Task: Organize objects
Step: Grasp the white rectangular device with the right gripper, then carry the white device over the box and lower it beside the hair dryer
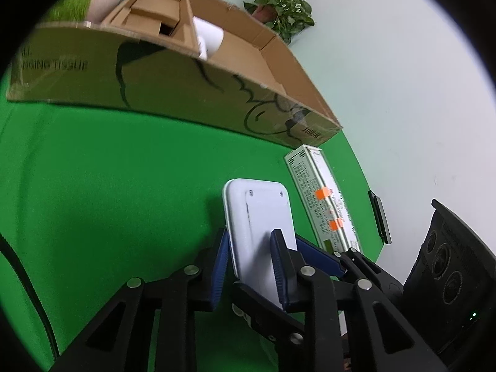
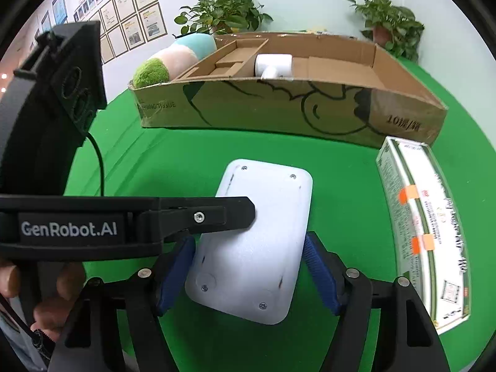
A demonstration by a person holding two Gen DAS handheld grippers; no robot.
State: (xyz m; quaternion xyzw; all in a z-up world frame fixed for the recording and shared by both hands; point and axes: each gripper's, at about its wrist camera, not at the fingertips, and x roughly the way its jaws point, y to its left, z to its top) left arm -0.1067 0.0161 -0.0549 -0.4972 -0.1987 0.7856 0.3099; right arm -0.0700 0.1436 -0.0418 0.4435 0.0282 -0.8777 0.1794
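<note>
At frame centre, the left tool (image 1: pixel 252 266) clamps the white device (image 2: pixel 254 241); the right tool (image 2: pixel 248 276) brackets it, spread, pads apart.

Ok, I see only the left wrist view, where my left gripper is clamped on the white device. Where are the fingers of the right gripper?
Observer: The right gripper straddles the white device, with one blue pad beside each long edge.
Operator: Is it squeezing?
Observer: I cannot tell. The pads sit right at the edges with no clear gap.
Operator: Behind the box I see one plant. Is there more?
Observer: Yes, a second potted plant stands behind the left part of the cardboard box, above the plush toy.
</note>
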